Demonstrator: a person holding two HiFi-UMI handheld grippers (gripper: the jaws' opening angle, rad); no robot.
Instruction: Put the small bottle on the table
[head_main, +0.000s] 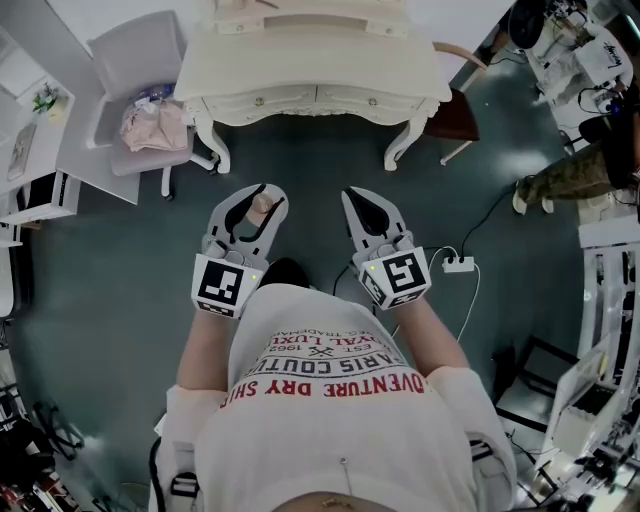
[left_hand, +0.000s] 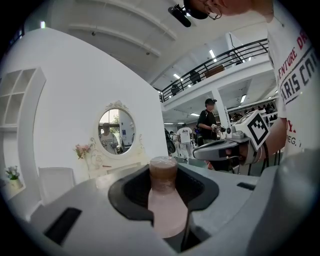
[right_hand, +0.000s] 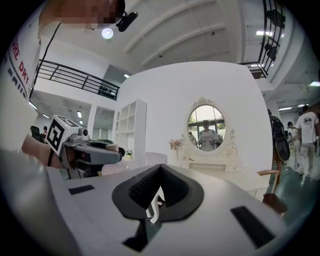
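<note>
A small pale pink bottle (left_hand: 166, 200) with a brownish cap stands upright between the jaws of my left gripper (head_main: 254, 212), which is shut on it; its cap (head_main: 260, 204) shows between the jaws in the head view. My right gripper (head_main: 366, 216) is beside it to the right, shut with nothing held. Both hang above the floor in front of a cream dressing table (head_main: 310, 70) with an oval mirror (right_hand: 206, 127). The left gripper (right_hand: 90, 150) also shows at the left of the right gripper view.
A grey chair (head_main: 140, 95) with a pink cloth (head_main: 153, 126) on its seat stands left of the dressing table. A dark wooden chair (head_main: 455, 110) is to its right. A white power strip (head_main: 459, 265) and cable lie on the floor at the right. People stand farther back.
</note>
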